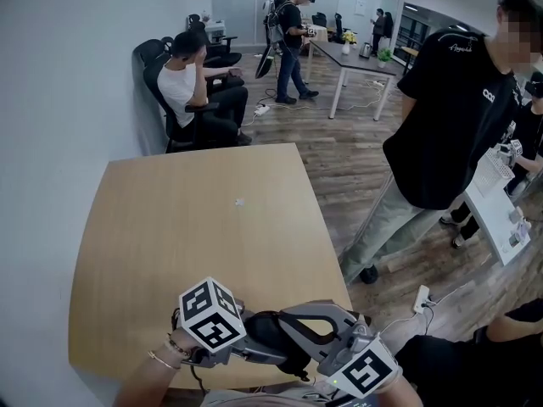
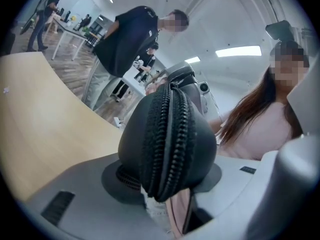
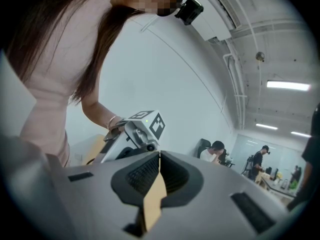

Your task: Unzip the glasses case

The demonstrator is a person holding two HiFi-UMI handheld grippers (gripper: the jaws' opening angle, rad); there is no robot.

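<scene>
- Office w/ wood floor, several people standing and seated around; pale wooden table (image 1: 195, 227) in front of you, nothing of the task on it.
- Glasses case (image 2: 167, 129) is off the table – clamped in your left gripper (image 2: 167, 176), held up near your body by the table's near edge. The jaws pinch its lower part from both sides, and the end w/ the zipper (image 2: 175, 149) faces the camera.
- Right gripper (image 3: 159, 155): jaws together, tips meeting, nothing between them. It points toward the left gripper, close by but not on the case.
- Handling, judged by looks: a black, rounded shell, prob. semi-stiff fabric over foam. It should be light and not fragile, and its matte skin should give the pads fair grip. Squeeze too hard and it may bow, binding the teeth.
- Where to take hold: keep the left on the body below the zip line, clear of the teeth. The right wants the zip pull – it's small, needs a fingertip pinch, and I can't spot it in any view, so you may have to turn the case to find it.
- Risk: the case twisting in the left jaws once you tug along the zip.
</scene>
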